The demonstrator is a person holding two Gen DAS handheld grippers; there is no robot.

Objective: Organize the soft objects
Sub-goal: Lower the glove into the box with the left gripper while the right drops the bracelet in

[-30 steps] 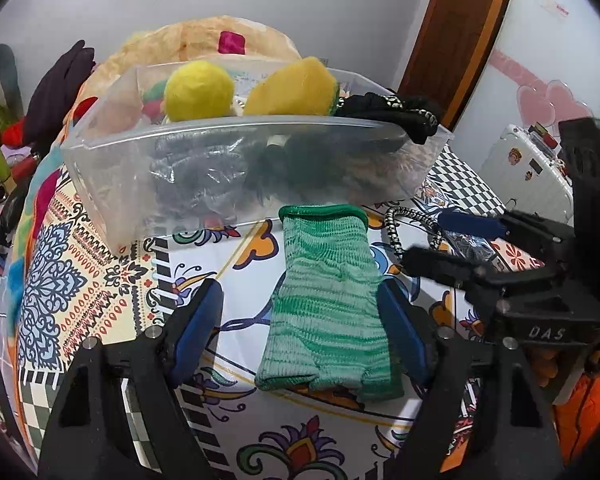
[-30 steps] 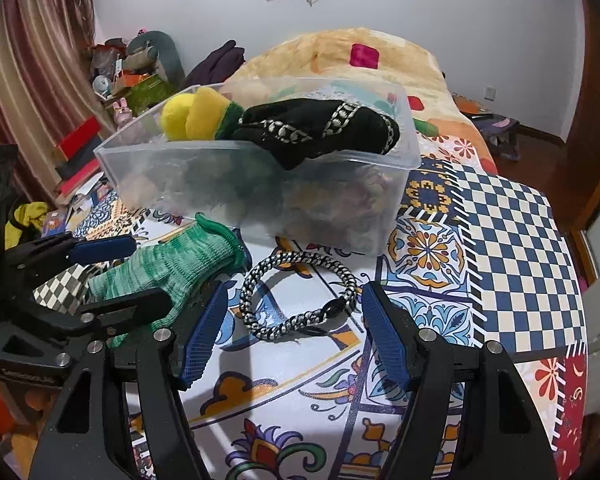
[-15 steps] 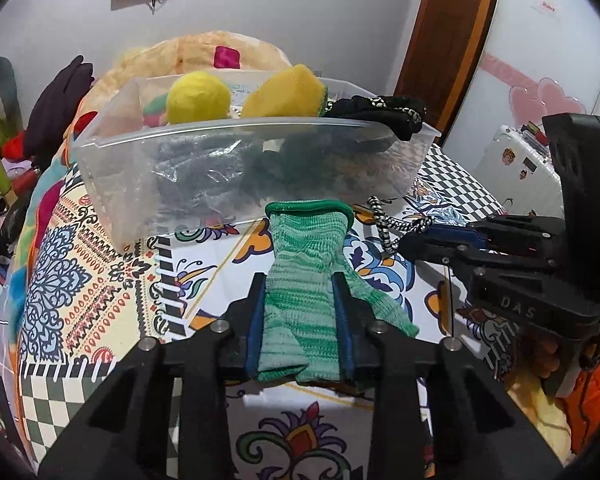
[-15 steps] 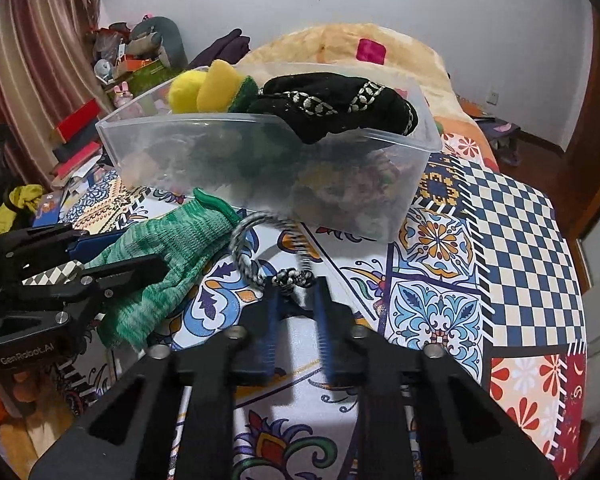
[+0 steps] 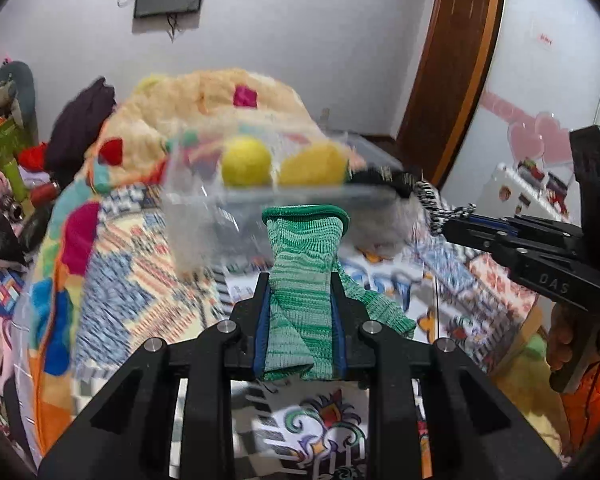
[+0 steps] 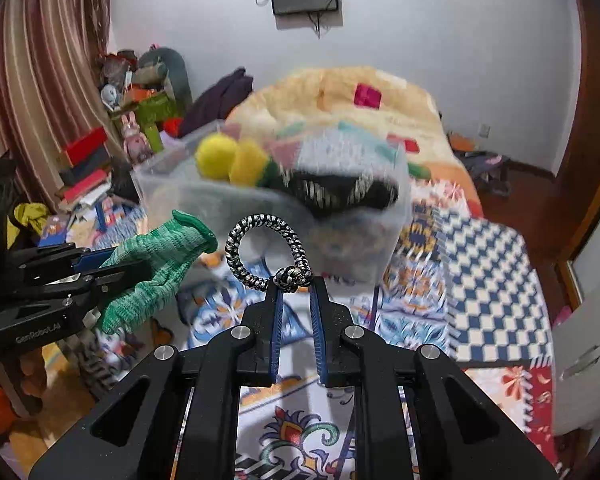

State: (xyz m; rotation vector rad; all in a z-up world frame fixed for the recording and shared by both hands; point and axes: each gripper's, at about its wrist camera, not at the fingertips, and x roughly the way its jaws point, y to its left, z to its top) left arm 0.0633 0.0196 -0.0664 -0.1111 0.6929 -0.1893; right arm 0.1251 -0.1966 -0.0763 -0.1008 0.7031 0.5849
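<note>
Grippers are each clamping a soft item above the patterned bedspread [image 6: 496,280]. Left gripper [image 5: 300,292] is pinching the green knitted glove [image 5: 306,280] between its blue-padded fingers [image 5: 261,320], the jaws drawn in against the fabric; the glove's cuff is pointing forward toward the bin while a loose part is drooping to the right of the jaws. In the right wrist view, this same glove [image 6: 156,268] is hanging from the left gripper at the left edge, lifted off the bedspread. Right gripper [image 6: 296,280] is nipping the knotted end of the black-and-white braided cord loop [image 6: 260,248] at its fingertips, the loop standing upright above the jaws, which are nearly together behind the tips. Clear plastic bin [image 6: 340,232] is sitting on the bedspread just beyond both grippers, blurred, and is holding a yellow ball [image 5: 246,160], a yellow plush piece [image 5: 314,166] beside it, and a black patterned garment [image 6: 340,192] draped over the near rim.
</note>
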